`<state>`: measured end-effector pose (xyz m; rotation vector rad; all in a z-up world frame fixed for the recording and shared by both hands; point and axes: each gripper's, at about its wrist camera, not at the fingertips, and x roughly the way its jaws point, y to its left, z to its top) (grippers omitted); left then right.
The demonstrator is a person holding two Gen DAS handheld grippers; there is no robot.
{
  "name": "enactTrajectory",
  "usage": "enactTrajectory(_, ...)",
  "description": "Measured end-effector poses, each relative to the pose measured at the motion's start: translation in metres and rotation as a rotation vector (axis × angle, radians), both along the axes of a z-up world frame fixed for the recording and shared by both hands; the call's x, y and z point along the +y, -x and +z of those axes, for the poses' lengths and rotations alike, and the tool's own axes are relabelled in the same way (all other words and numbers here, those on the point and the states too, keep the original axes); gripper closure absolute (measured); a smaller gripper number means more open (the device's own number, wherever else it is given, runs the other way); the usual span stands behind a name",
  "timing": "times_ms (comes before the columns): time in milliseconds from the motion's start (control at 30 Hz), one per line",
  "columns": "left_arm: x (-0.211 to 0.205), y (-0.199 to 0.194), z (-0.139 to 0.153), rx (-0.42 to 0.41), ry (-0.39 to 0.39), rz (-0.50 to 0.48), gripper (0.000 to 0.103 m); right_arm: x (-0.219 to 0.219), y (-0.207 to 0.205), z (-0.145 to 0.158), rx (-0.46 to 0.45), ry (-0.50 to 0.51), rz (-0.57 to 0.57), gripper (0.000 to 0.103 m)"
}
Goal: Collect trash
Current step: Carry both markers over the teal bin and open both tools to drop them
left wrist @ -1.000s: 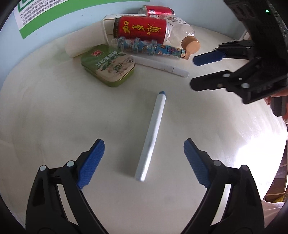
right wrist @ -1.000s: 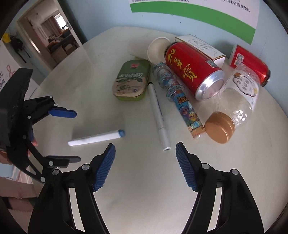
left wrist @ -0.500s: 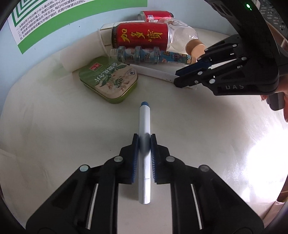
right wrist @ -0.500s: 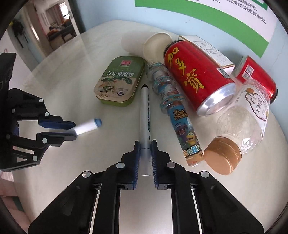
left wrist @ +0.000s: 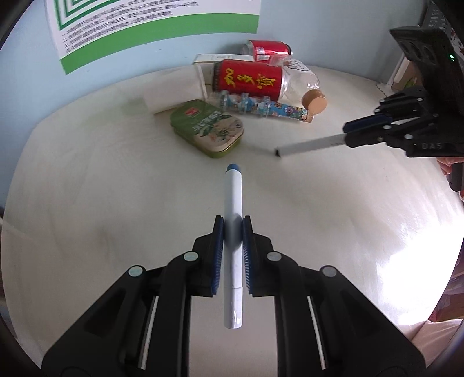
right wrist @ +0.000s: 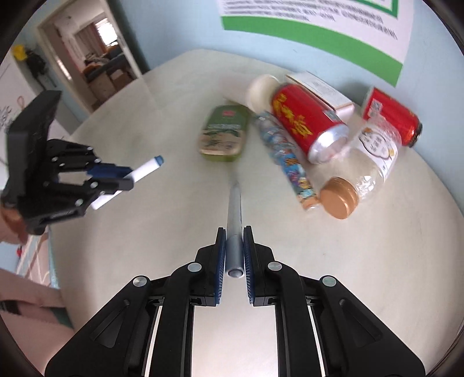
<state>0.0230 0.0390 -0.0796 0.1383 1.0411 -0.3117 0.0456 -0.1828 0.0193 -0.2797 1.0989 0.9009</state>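
Observation:
My left gripper is shut on a white marker with a blue cap and holds it above the round table. It also shows in the right wrist view with the marker. My right gripper is shut on a thin grey-white pen lifted off the table; it also shows in the left wrist view with the pen. Trash lies at the table's far side: a green tin, two red cans, a plastic jar.
A white table meets a blue wall with a green-bordered poster. A paper cup, a white box and a printed tube lie among the trash. A doorway opens at left.
Both grippers closed from open onto their pens about half a second ago, and have since lifted them off the table and drawn back from the trash pile.

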Motion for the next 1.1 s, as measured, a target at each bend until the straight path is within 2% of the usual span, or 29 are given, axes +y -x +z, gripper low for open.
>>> enactTrajectory(167, 0.033, 0.018, 0.015, -0.021, 0.004, 0.1, 0.092, 0.044, 0.023, 0.03, -0.031, -0.05, 0.12, 0.09)
enactTrajectory(333, 0.083, 0.063, 0.022, -0.035, 0.018, 0.278, 0.092, 0.121, 0.047, 0.059, -0.046, -0.114, 0.333, 0.09)
enactTrajectory(467, 0.13, 0.124, 0.024, -0.054, 0.019, 0.448, 0.092, 0.186, 0.085, 0.075, -0.037, -0.159, 0.505, 0.09)
enactTrajectory(700, 0.224, 0.258, 0.014, -0.018, -0.005, 0.711, 0.092, 0.319, 0.193, 0.084, 0.005, -0.204, 0.811, 0.09)
enactTrajectory(800, 0.268, 0.327, 0.002, 0.02, 0.008, 0.828, 0.092, 0.383, 0.255, 0.074, 0.052, -0.212, 0.91, 0.09)
enactTrajectory(900, 0.305, 0.384, -0.02, 0.073, 0.022, 0.913, 0.092, 0.428, 0.308, 0.06, 0.093, -0.204, 0.972, 0.09)
enactTrajectory(1000, 0.341, 0.43, -0.061, 0.159, 0.059, 0.977, 0.092, 0.478, 0.36, 0.026, 0.132, -0.148, 1.009, 0.09)
enactTrajectory(1100, 0.371, 0.462, -0.109, 0.238, 0.101, 1.016, 0.092, 0.525, 0.407, -0.033, 0.182, -0.055, 1.003, 0.09)
